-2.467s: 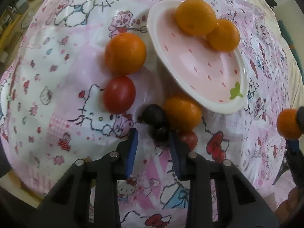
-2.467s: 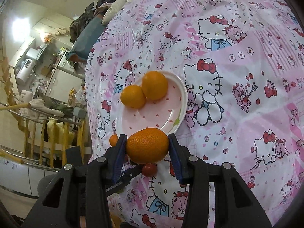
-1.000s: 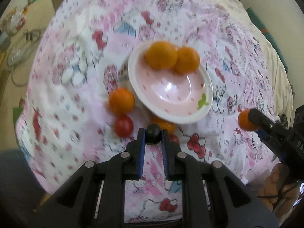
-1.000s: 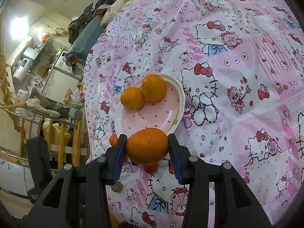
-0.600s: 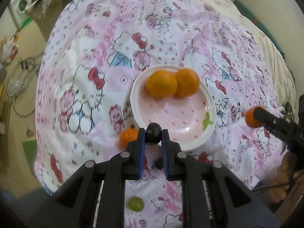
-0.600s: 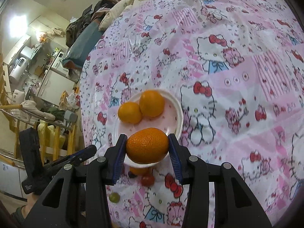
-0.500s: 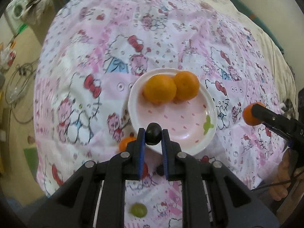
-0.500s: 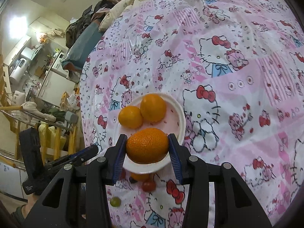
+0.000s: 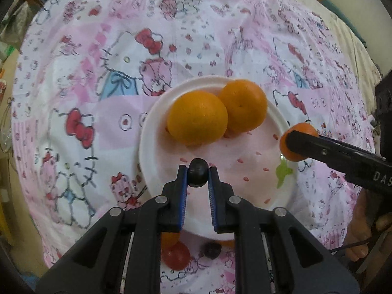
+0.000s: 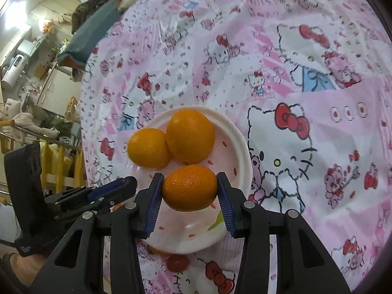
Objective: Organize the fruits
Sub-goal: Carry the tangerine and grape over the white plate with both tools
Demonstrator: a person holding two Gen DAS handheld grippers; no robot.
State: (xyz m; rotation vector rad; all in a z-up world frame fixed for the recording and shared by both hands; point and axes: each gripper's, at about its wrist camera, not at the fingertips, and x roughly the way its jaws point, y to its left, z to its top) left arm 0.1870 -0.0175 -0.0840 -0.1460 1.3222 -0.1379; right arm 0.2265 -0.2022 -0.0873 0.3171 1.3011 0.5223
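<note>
A white and pink plate point(image 9: 152, 132) point(image 10: 241, 147) holds two oranges point(image 9: 197, 117) point(image 10: 189, 139). My left gripper point(image 9: 198, 176) is shut on a small dark fruit point(image 9: 198, 175) and holds it over the plate's near part. My right gripper point(image 10: 189, 188) is shut on an orange point(image 10: 189, 187) over the plate's near side; that orange also shows in the left wrist view point(image 9: 292, 134) at the plate's right rim. The left gripper shows in the right wrist view point(image 10: 120, 186) at the plate's left edge.
The plate lies on a pink cartoon-print cloth point(image 9: 98, 73) point(image 10: 318, 98). On the cloth near the plate's near rim lie a red tomato point(image 9: 176, 254) point(image 10: 177, 262), another dark fruit point(image 9: 212, 250) and an orange partly hidden point(image 9: 169, 238). Room clutter stands beyond the cloth's left edge point(image 10: 29, 73).
Both grippers have moved in over the plate with their fruits held. The plate and its two oranges look larger and closer in both views.
</note>
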